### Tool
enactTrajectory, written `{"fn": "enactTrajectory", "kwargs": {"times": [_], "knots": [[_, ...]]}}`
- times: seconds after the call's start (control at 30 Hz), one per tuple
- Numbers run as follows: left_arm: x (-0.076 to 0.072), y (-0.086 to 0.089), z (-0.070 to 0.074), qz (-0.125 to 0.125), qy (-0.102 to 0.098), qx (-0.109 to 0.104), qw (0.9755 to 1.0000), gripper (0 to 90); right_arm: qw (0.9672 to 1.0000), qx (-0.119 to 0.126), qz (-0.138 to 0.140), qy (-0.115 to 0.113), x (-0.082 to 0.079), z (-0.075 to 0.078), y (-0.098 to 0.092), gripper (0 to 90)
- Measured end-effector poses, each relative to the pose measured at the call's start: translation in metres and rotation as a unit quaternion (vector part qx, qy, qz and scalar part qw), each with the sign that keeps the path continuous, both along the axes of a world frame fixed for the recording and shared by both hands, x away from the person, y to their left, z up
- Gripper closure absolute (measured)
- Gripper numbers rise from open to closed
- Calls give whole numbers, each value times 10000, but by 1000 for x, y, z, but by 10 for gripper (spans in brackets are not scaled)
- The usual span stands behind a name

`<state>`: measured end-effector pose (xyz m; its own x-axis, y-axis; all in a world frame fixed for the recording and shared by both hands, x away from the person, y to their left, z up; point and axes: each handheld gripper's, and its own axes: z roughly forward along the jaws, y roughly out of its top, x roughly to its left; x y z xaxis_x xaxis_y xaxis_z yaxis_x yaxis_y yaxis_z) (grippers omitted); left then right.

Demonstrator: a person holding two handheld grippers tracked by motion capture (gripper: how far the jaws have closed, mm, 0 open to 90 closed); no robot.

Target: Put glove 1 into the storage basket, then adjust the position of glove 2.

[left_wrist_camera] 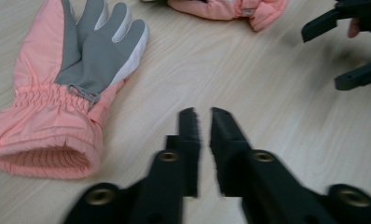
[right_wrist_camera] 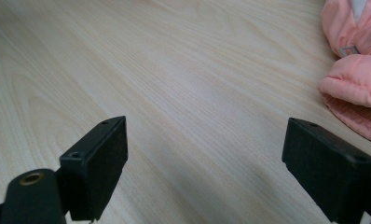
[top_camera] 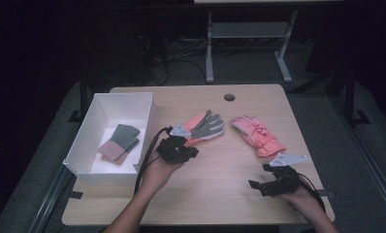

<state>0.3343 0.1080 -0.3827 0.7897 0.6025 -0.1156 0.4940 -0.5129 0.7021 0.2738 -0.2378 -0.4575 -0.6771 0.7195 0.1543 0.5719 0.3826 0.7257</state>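
Item 1: white box point(top_camera: 147, 121), left side of the desk point(top_camera: 220, 194). Contents: one grey and dusty-pink glove point(top_camera: 119, 143), lying flat on the box floor.

Item 2: pink glove with grey palm point(top_camera: 203, 127), palm up on the desk centre, just right of the box, cuff toward the near side. Not yet stowed.

Item 3: second pink glove point(top_camera: 257, 136), right of centre, well apart from the box. Not yet stowed.

Item 4: left gripper point(left_wrist_camera: 202, 121), held just near of the grey-palmed glove's cuff. Jaws nearly together, a thin gap between the tips, nothing caught in them; in its own view the cuff point(left_wrist_camera: 48, 149) lies to the left of the jaws, clear of them.

Item 5: right gripper point(top_camera: 259, 177), low over the near right of the desk. Jaws wide apart, bare desk between them, nothing held; the second pink glove's cuff lies just beyond it.

Status, judged: sorting gloves into the box appears one item done, two remaining. The left gripper seems to have missed the cuff, so a fresh grasp is likely needed.
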Motion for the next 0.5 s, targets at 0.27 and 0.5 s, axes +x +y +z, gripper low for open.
{"fn": "enactTrajectory", "kwargs": {"times": [0.27,0.5], "knots": [[25,-11,-12,175,-7,51,9998,897,10000,-5,1,6,0,0,0,138],[51,-18,-21,272,-80,181,9994,898,10000,-1,16,21,0,-1,1,138]]}}
